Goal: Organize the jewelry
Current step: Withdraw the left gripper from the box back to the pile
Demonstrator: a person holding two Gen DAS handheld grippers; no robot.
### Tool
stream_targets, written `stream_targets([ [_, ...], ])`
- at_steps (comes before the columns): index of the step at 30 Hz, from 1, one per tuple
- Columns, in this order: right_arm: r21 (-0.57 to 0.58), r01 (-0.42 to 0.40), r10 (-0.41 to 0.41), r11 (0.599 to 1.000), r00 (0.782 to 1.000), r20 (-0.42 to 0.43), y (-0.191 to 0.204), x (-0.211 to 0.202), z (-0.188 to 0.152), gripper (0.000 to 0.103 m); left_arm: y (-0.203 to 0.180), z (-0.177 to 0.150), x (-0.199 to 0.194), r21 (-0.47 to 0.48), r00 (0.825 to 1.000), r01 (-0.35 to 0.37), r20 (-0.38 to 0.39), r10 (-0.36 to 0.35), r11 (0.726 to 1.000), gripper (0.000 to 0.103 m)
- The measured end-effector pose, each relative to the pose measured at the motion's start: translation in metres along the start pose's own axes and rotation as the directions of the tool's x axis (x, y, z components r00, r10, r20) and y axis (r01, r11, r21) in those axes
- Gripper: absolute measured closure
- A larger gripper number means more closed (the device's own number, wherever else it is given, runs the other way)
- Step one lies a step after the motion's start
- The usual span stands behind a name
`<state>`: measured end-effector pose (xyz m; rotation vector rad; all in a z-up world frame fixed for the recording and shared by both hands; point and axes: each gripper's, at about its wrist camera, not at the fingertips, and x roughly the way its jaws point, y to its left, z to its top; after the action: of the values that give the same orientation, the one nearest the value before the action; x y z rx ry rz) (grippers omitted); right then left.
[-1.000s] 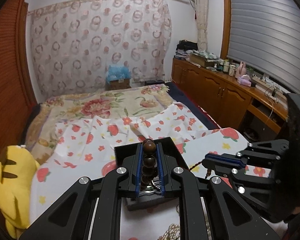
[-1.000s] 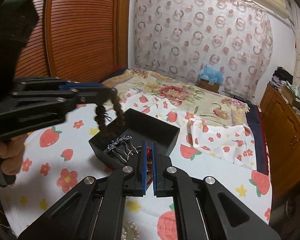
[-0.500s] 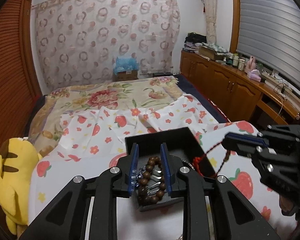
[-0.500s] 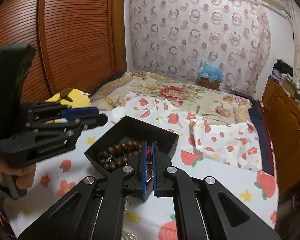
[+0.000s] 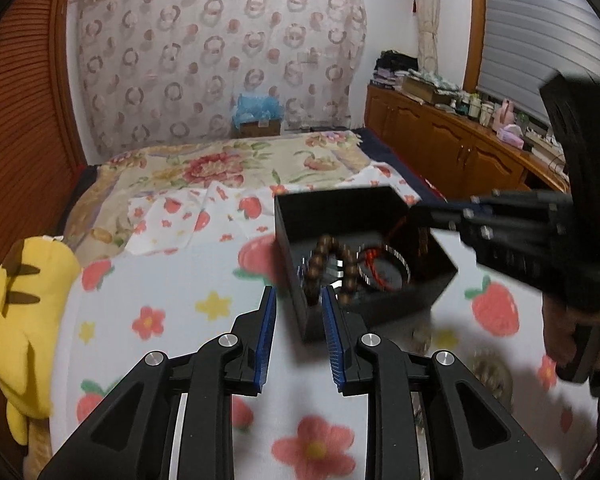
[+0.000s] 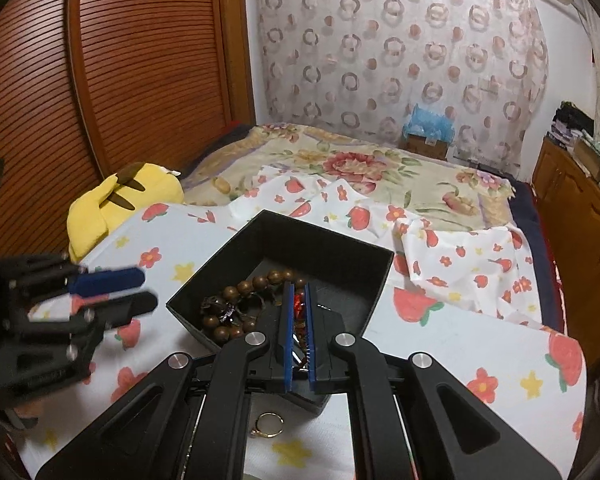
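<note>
I see the bed (image 6: 480, 352) spread with a white sheet printed in strawberries and flowers (image 5: 172, 308); farther back lies a cream floral quilt (image 6: 340, 164), with a rumpled fold of the same strawberry cloth (image 6: 452, 248) lapping its near edge; an open black box (image 6: 340, 252) sits directly on the sheet; a yellow plush toy (image 5: 24, 308) rests at the bed's edge by the wooden slatted doors; a gold ring (image 6: 269, 426) lies on the sheet just beside the box's near corner.
</note>
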<state>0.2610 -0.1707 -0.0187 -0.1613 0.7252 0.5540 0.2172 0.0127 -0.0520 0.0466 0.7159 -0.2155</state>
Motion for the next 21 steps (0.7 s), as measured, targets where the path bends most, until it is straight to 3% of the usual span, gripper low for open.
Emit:
stream_targets([
  [1, 0.000, 0.004, -0.004, 1.000, 1.000, -0.003, 0.001, 0.001, -0.001, 0.095, -0.001, -0.003, -0.001, 0.002, 1.000, 0.002, -0.004, -0.002, 1.000, 0.081],
  [3, -0.001, 0.014, -0.014, 1.000, 1.000, -0.008, 0.001, 0.000, -0.002, 0.082, -0.002, -0.010, -0.002, 0.010, 1.000, 0.006, -0.011, -0.006, 1.000, 0.081],
  [5, 0.006, 0.018, -0.018, 1.000, 1.000, -0.005, 0.000, -0.002, -0.003, 0.075, -0.005, -0.016, -0.003, 0.020, 1.000, 0.007, -0.016, -0.007, 1.000, 0.081],
  [14, -0.011, 0.008, -0.007, 1.000, 1.000, 0.026, -0.001, -0.038, -0.036, 0.074, -0.021, -0.042, -0.014, 0.057, 0.999, 0.044, -0.033, -0.042, 0.997, 0.081],
  [21, -0.026, -0.010, 0.011, 1.000, 1.000, 0.012, 0.005, -0.063, -0.075, 0.062, -0.035, -0.061, -0.020, 0.090, 0.996, 0.071, -0.062, -0.066, 0.993, 0.081],
])
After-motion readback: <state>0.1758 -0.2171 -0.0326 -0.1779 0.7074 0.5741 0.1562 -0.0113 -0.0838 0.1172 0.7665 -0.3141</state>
